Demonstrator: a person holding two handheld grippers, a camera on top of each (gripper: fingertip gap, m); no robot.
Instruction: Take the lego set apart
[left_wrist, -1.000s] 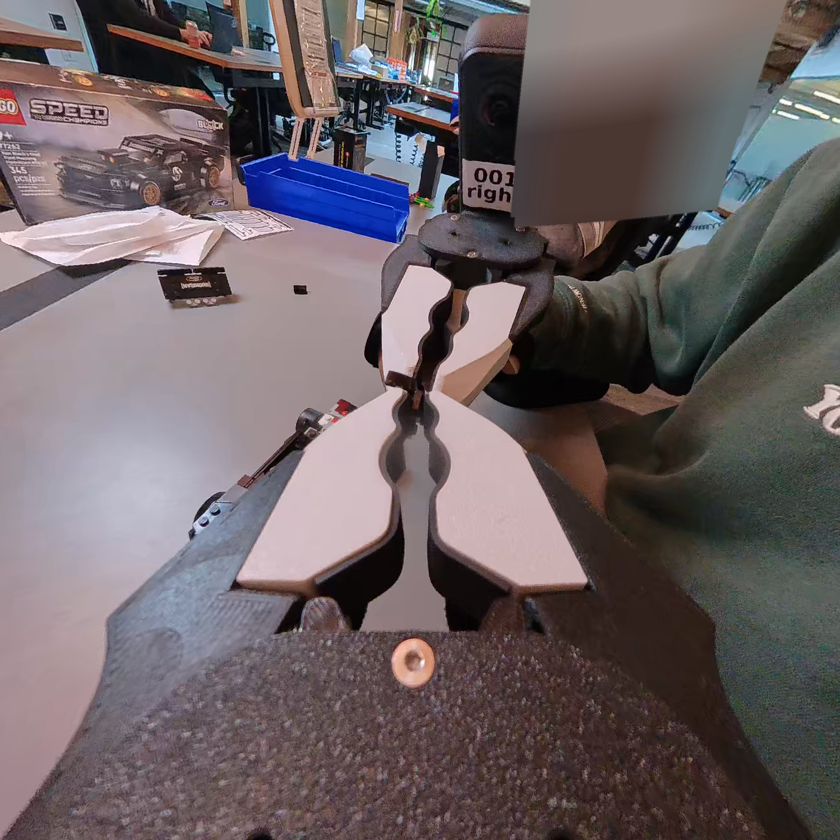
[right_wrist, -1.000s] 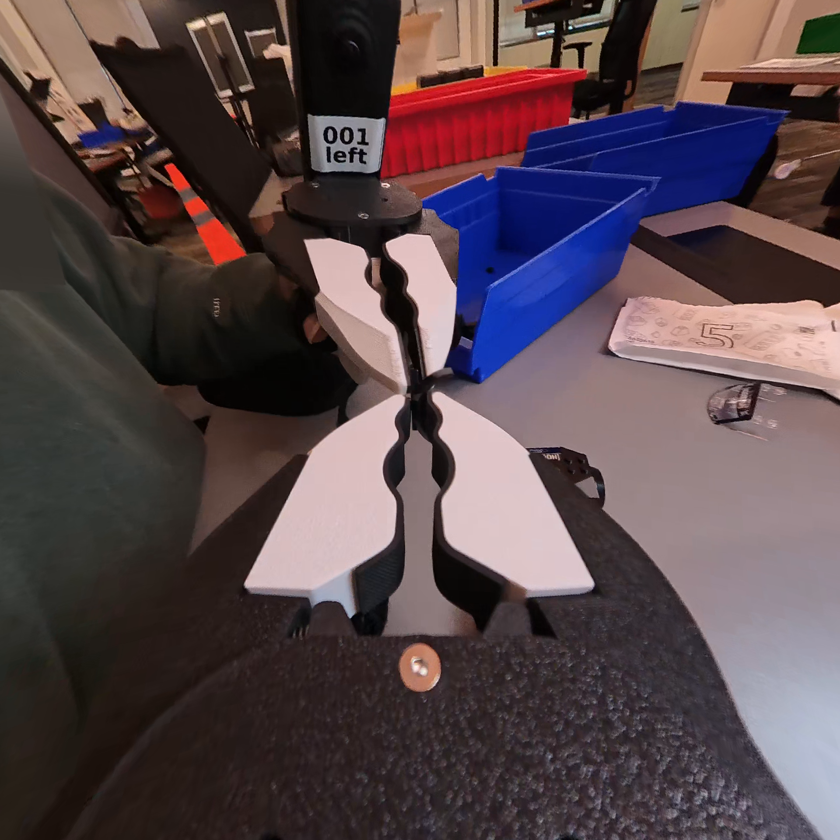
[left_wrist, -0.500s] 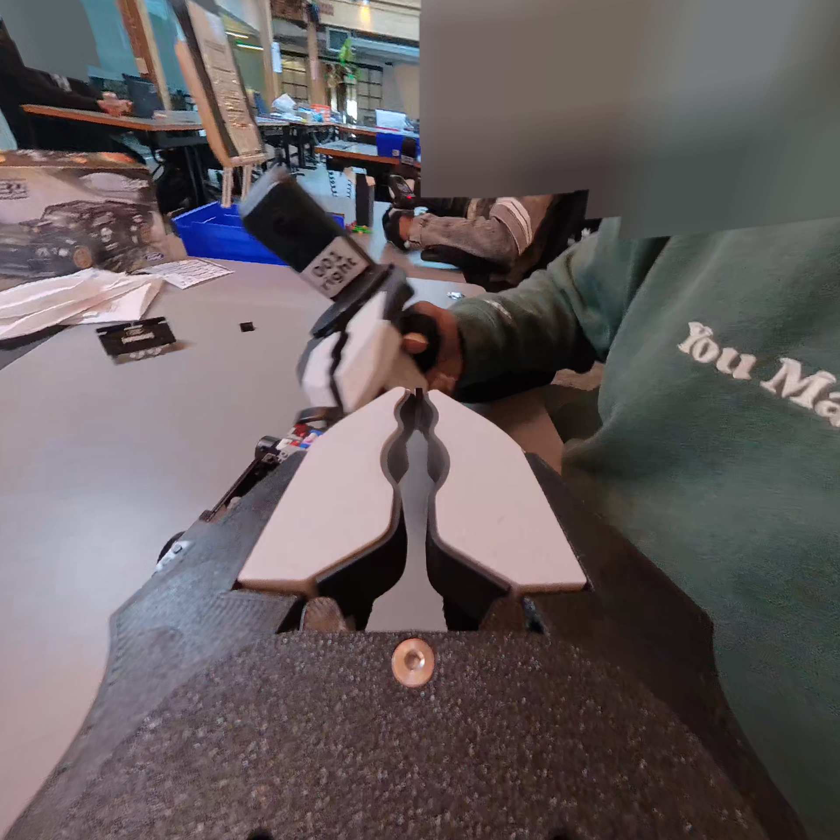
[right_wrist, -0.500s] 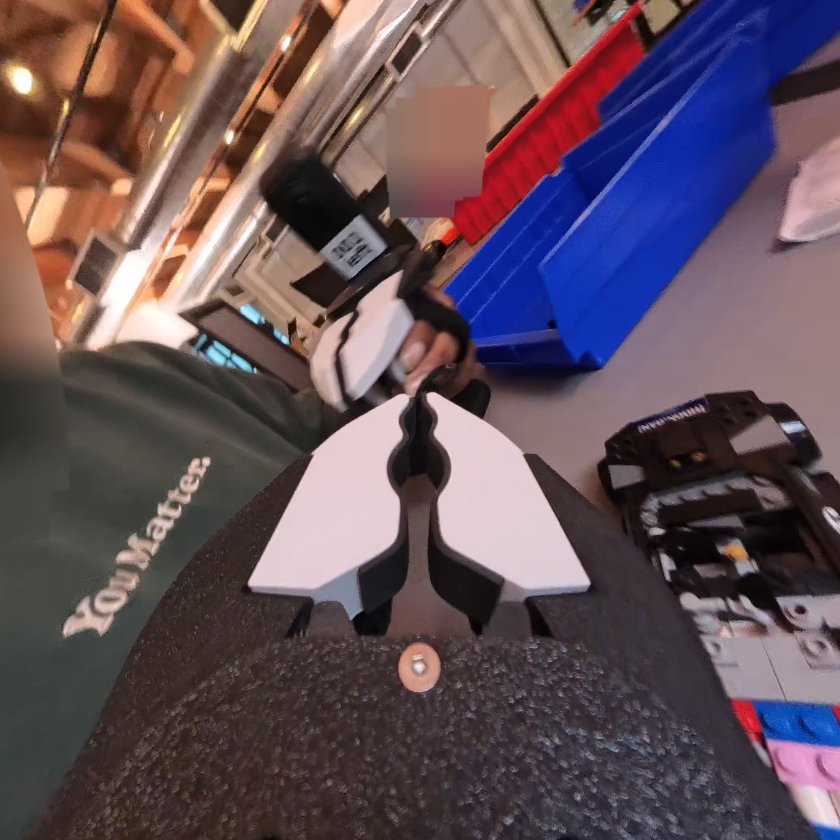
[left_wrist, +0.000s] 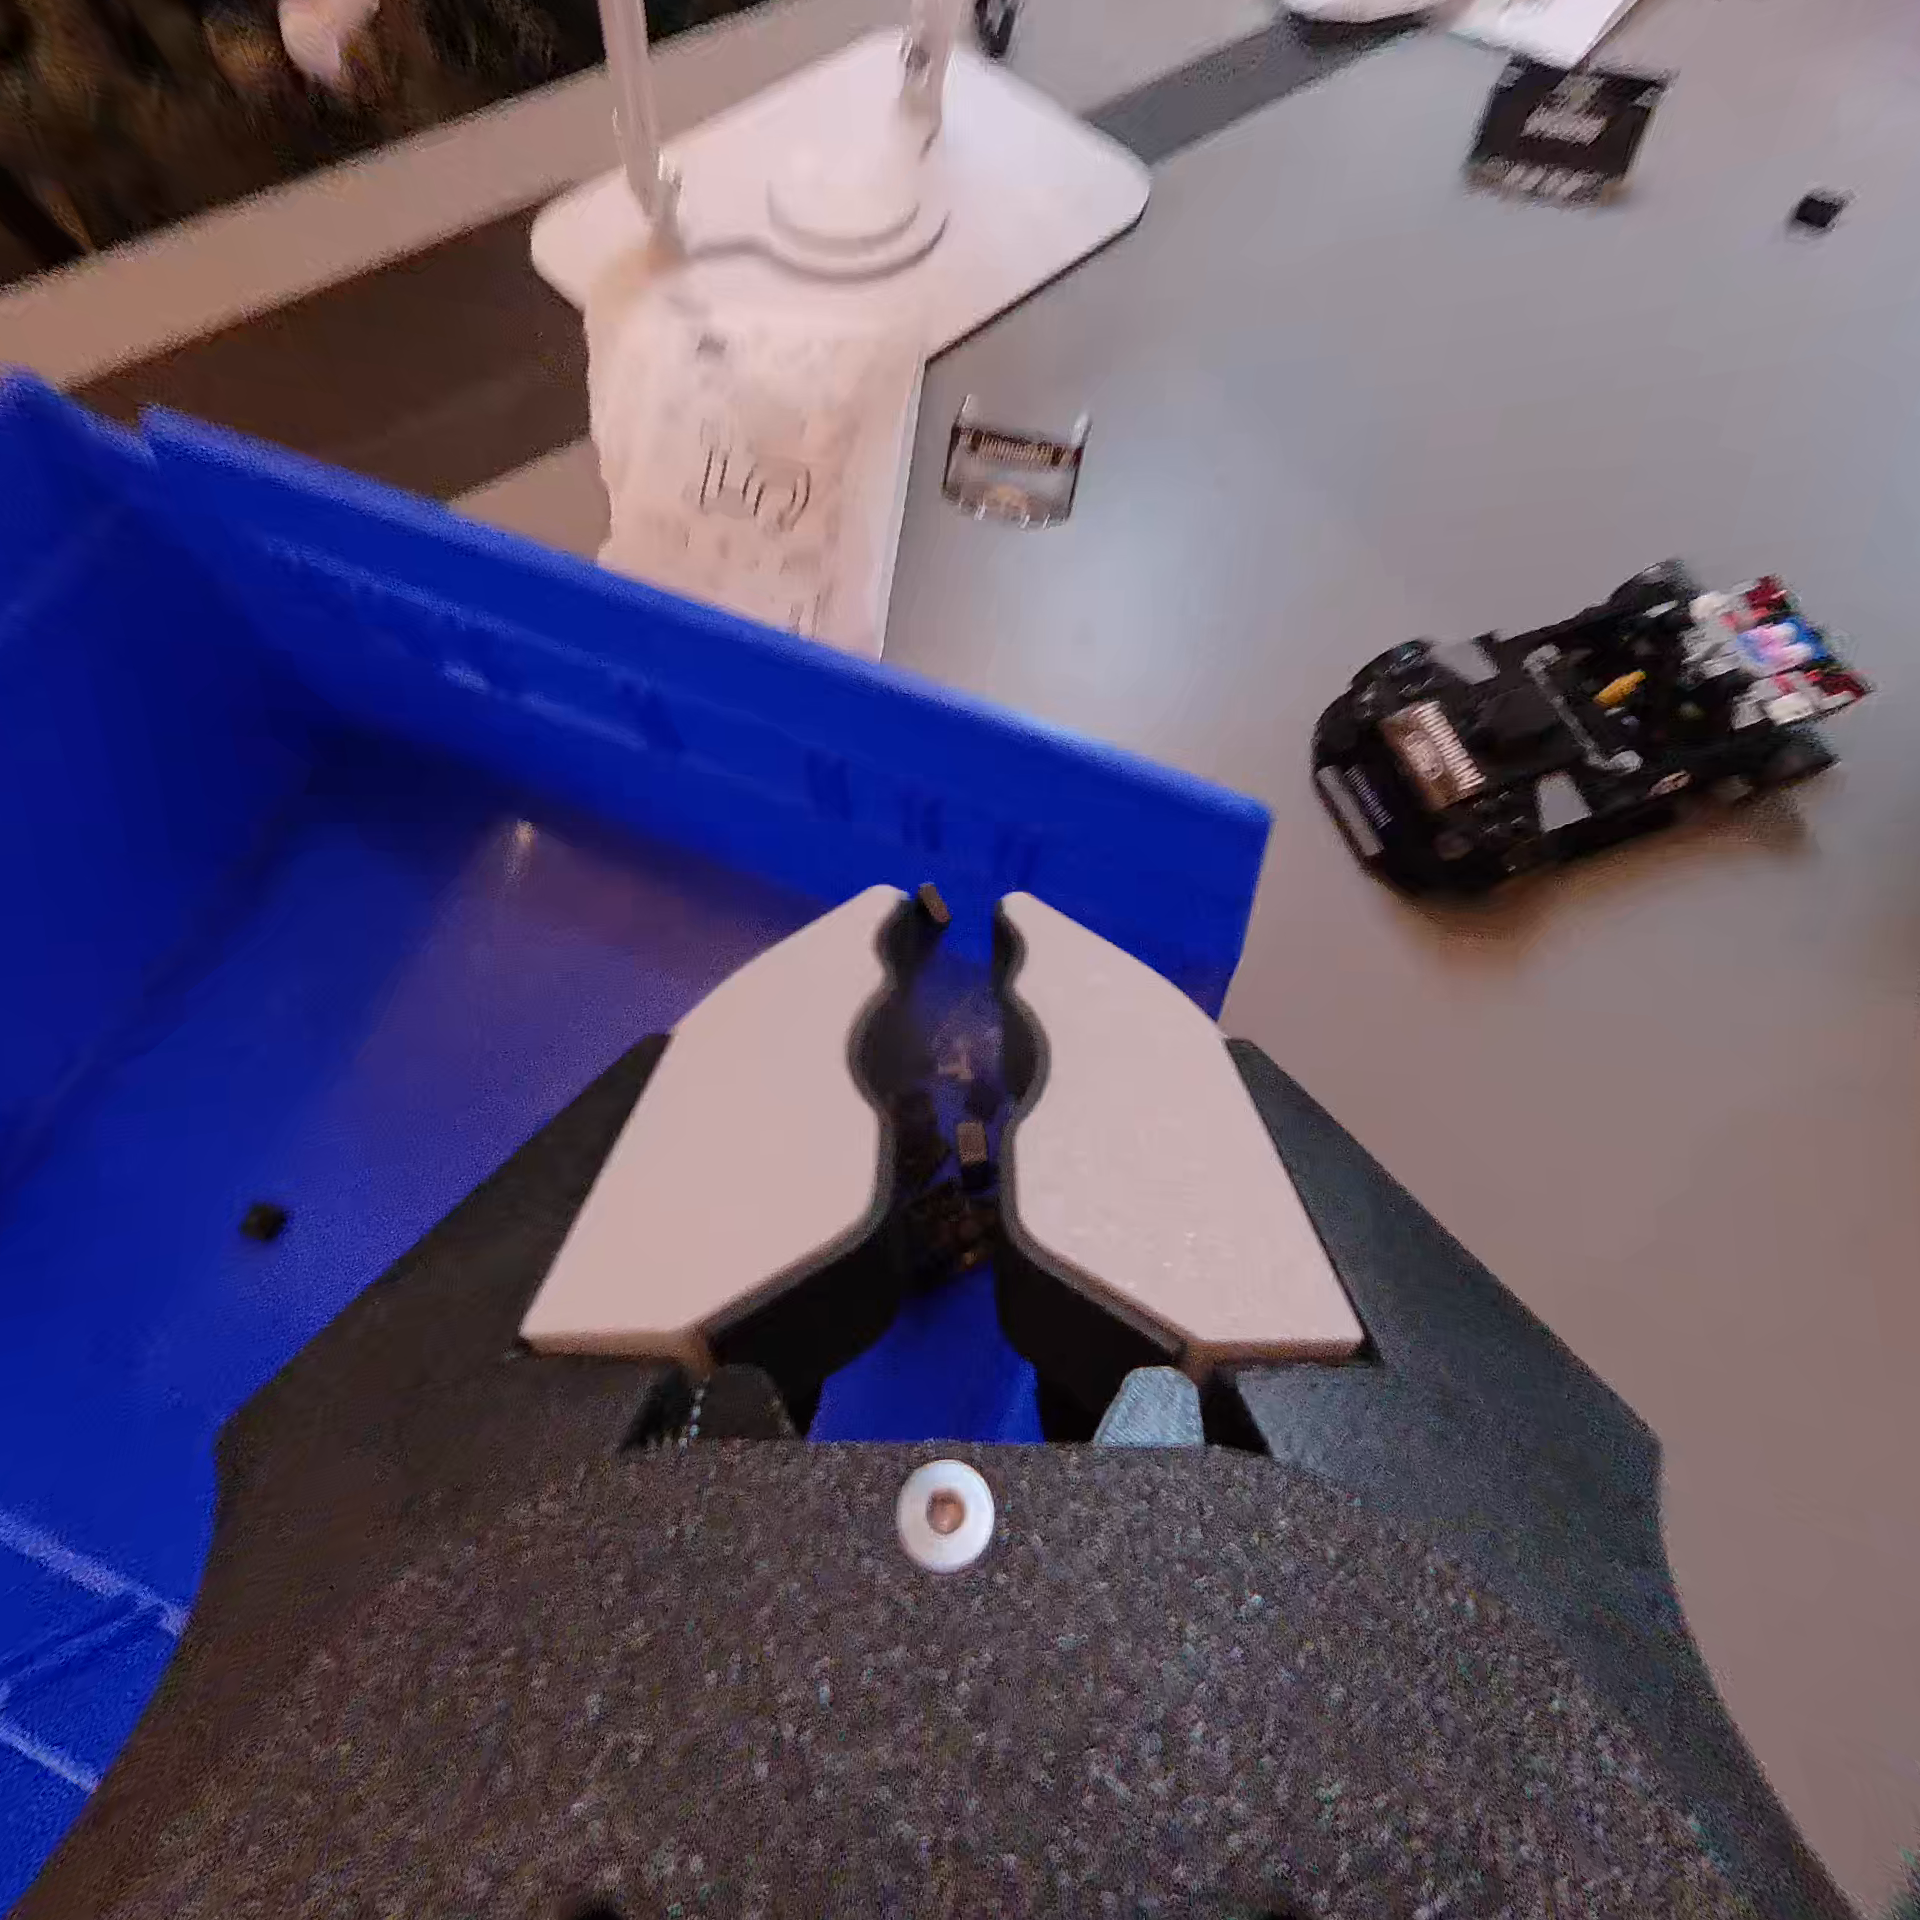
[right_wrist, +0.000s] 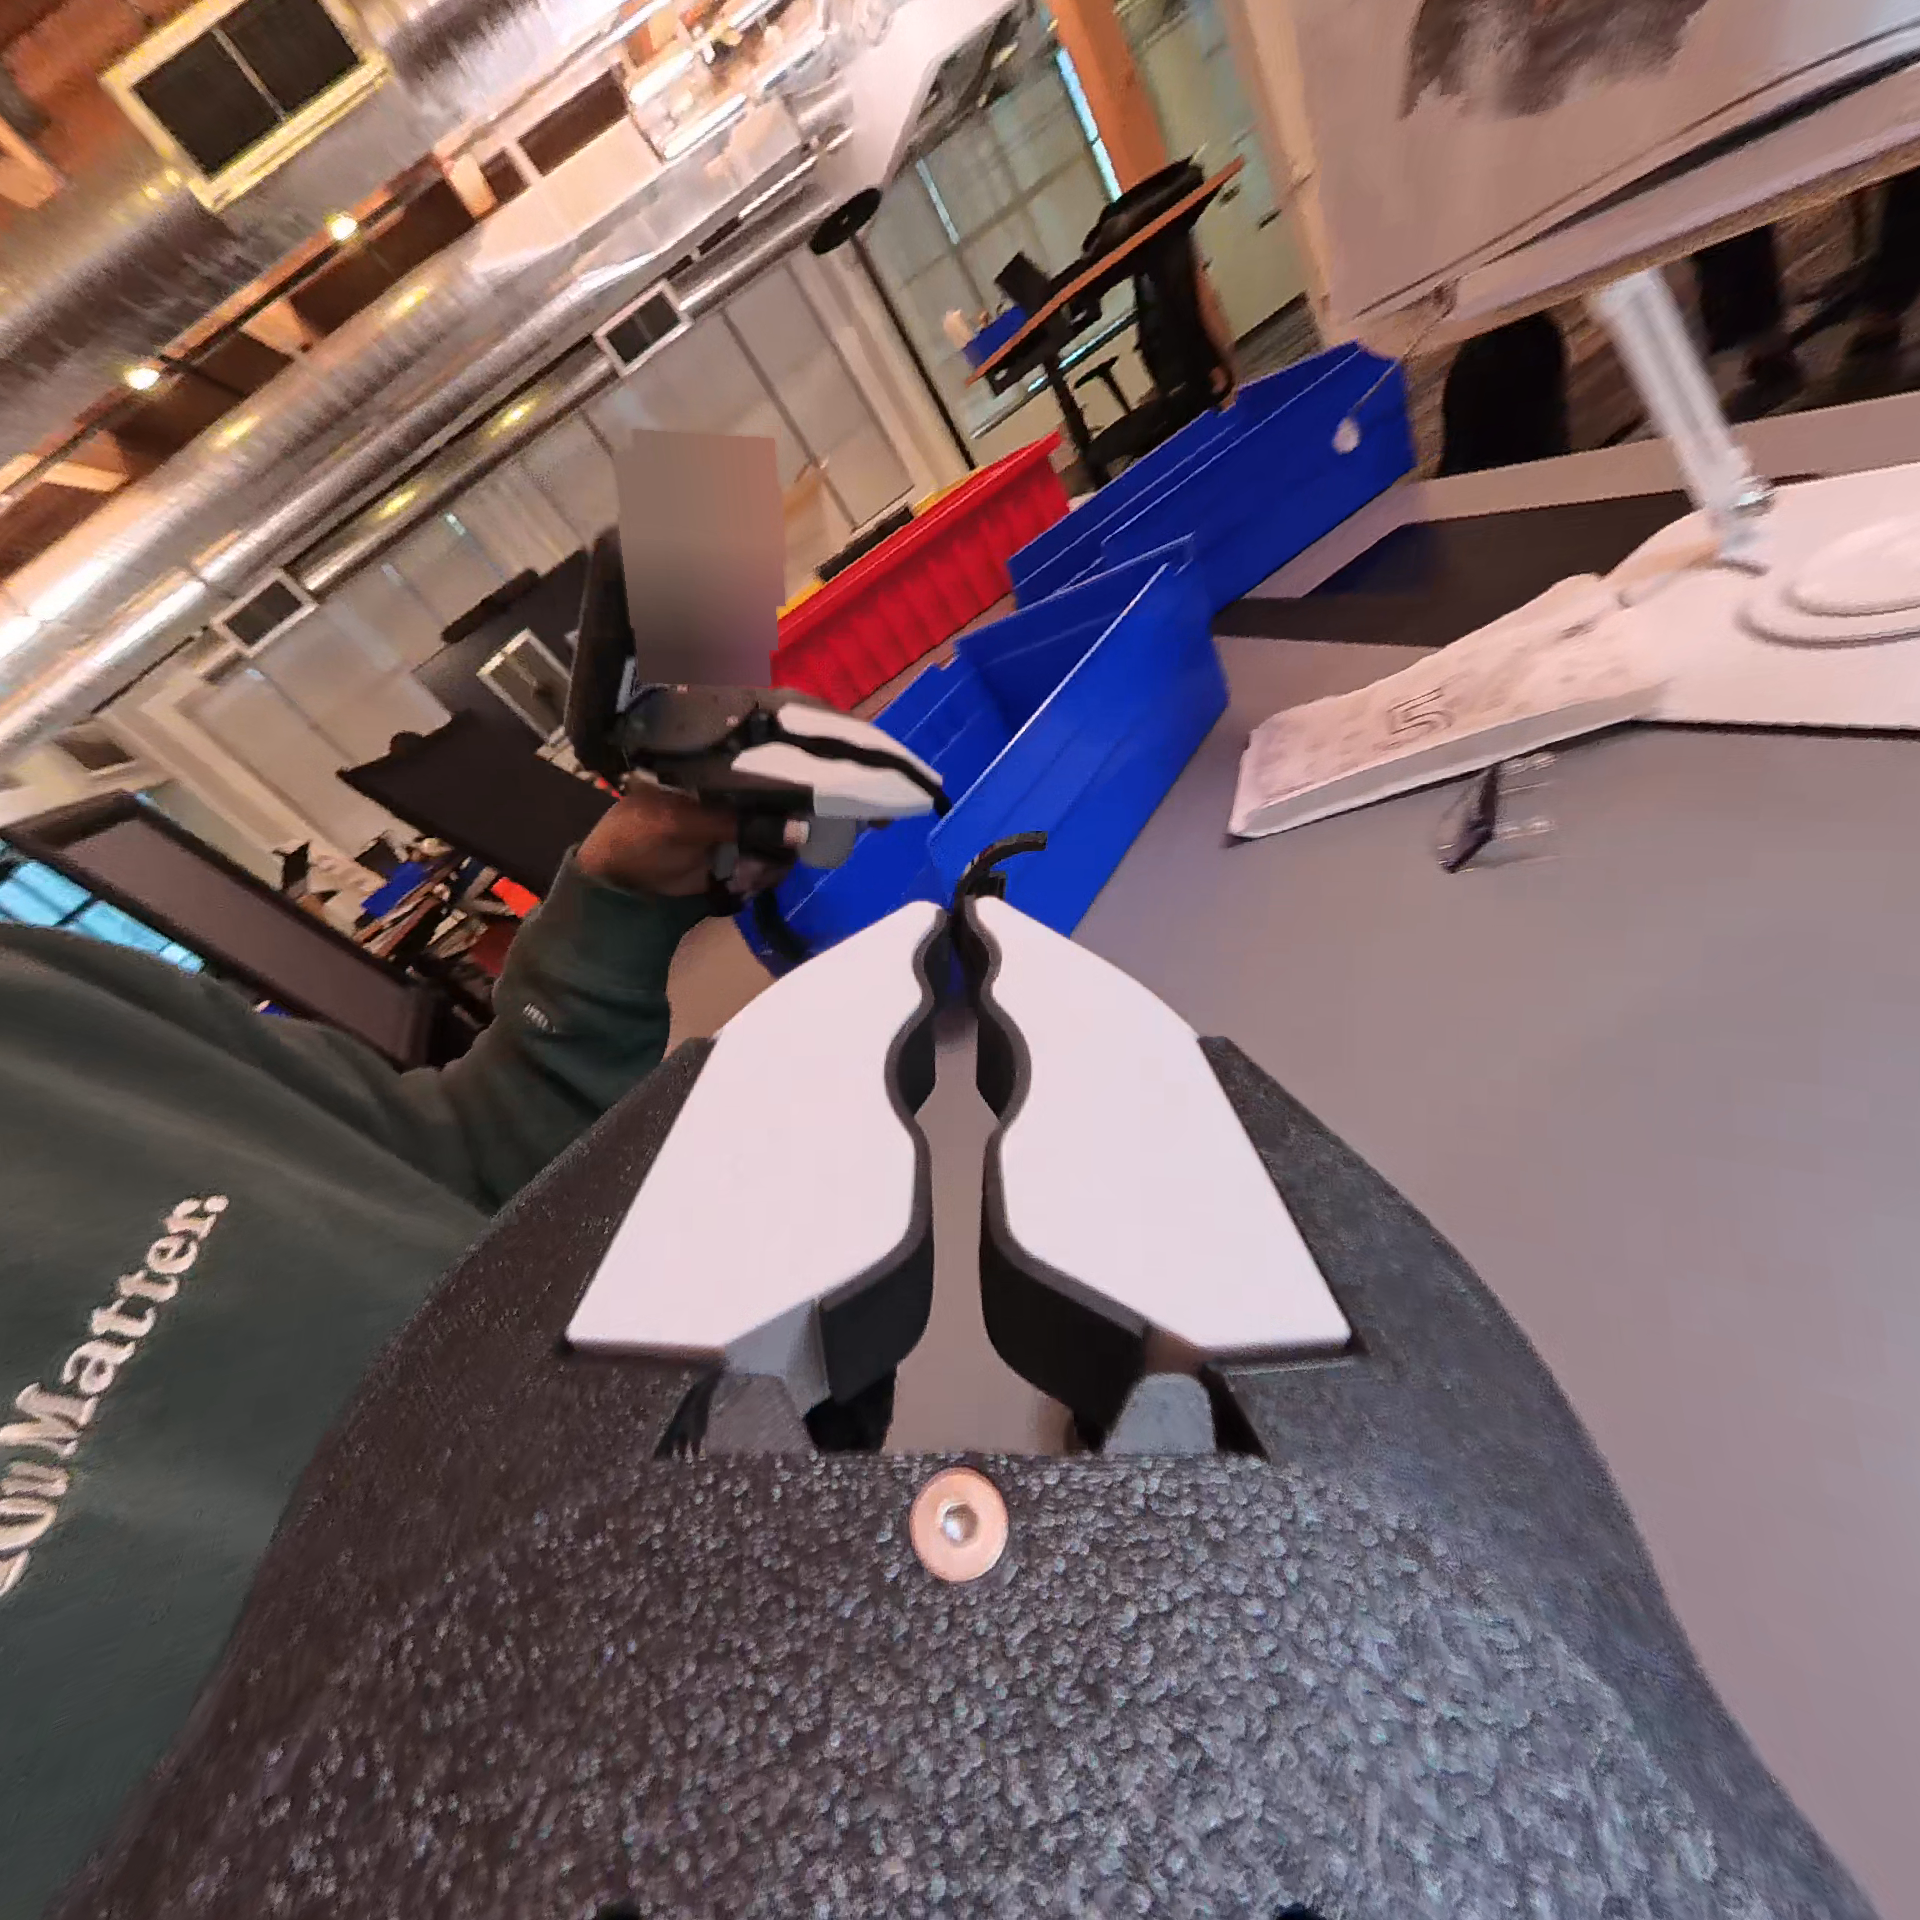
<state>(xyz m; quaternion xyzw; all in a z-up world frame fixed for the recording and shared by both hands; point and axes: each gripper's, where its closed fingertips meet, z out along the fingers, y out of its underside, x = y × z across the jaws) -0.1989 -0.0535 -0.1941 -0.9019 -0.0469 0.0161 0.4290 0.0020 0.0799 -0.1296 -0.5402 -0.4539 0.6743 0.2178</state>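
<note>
The black lego car (left_wrist: 1579, 727), partly stripped, stands on the grey table (left_wrist: 1455, 1143) to the right of my left gripper. My left gripper (left_wrist: 964, 904) hangs over the blue bin (left_wrist: 416, 935) with its jaws slightly apart. A tiny black piece (left_wrist: 933, 904) sits at the left fingertip, and I cannot tell whether it is stuck or falling. Several small black pieces (left_wrist: 971, 1143) lie on the bin floor. My right gripper (right_wrist: 958, 914) is shut on a thin curved black lego piece (right_wrist: 997, 862), held in the air. The left gripper (right_wrist: 831, 769) also shows in the right wrist view, over the bin (right_wrist: 1091, 748).
A white stand base (left_wrist: 831, 208) and a paper bag (left_wrist: 748, 468) stand behind the bin. A clear lego part (left_wrist: 1016, 462), a black printed plate (left_wrist: 1558, 130) and a small black piece (left_wrist: 1818, 211) lie on the table. More blue and red bins (right_wrist: 935, 592) are beyond. A person's green sleeve (right_wrist: 582, 997) is at the left. Some 25 centimeters of space lies between my two pairs of fingers. The black printed plate (left_wrist: 1558, 130) is about 30 centimeters from my right fingertips and 45 centimeters from my left.
The two grippers were pinching a small black piece tip to tip. They have pulled apart. The left one has swung over the blue bin and opened; the right one keeps a thin black piece.
</note>
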